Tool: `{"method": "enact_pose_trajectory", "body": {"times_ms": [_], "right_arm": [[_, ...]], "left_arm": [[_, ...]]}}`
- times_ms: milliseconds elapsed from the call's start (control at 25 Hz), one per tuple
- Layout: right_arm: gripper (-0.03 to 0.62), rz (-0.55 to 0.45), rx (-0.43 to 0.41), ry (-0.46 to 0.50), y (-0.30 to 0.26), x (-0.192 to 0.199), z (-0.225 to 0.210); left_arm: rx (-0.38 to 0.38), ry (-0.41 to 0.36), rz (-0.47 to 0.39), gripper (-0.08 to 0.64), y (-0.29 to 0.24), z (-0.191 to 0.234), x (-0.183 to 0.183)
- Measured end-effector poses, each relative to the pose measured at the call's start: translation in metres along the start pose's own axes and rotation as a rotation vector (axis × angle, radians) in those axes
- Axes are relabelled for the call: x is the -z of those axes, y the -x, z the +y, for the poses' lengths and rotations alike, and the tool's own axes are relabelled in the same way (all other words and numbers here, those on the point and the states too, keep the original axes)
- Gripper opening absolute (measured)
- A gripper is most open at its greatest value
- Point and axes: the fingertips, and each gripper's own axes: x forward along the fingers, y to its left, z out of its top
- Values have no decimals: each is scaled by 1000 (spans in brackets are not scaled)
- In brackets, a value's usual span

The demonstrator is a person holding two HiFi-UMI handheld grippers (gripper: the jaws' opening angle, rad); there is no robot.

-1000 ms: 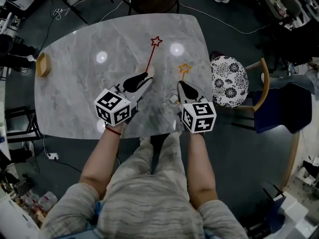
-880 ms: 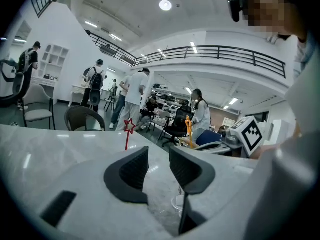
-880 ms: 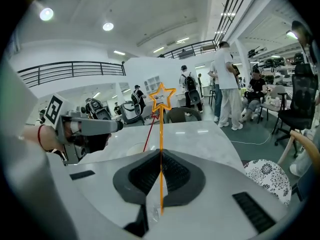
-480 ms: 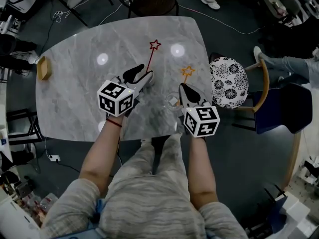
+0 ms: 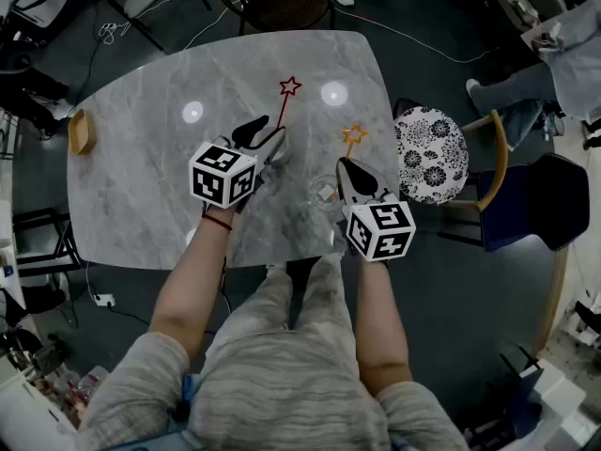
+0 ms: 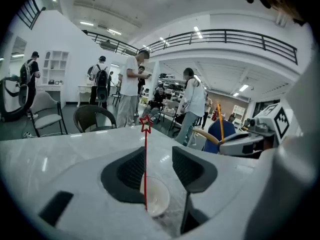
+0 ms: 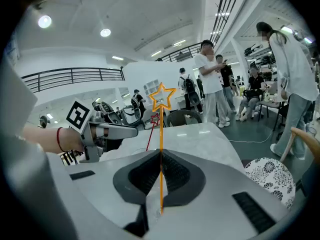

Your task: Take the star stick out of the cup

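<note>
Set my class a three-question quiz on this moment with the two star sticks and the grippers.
1. True or false: the right gripper is shut on the orange star stick.
2. Where is the red star stick?
A: standing in the small cup
B: clamped in the right gripper
C: lying flat, outside any cup
3. Are the left gripper's jaws apart or together?
Key: 1 true. 2 A. 3 apart; they have just been opening, with the red star stick between them and not pressed.
</note>
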Motion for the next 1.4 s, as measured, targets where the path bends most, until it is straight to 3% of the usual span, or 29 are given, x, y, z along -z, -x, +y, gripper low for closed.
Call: {"method": "enact_pose_trajectory", "body": {"times_ms": [320,760,960,1160,1400], "right_arm": [[12,4,-2,6,0,-1,1],[12,2,-3,4,0,-2,0],[12,6,1,2,-1,1,-3],[12,0,8,0,1,-2,-3],[12,-3,13,-1,2,-5,-3]], "left_arm": [[-53,-34,87,160,-24,19,2],[-66,-52,221,160,-52,30,23],[-80,-59,235,145,-59,33,28],[-99,-83,227,24,-60,33,26],[-88,-71,194,15,-53,28,20]]}}
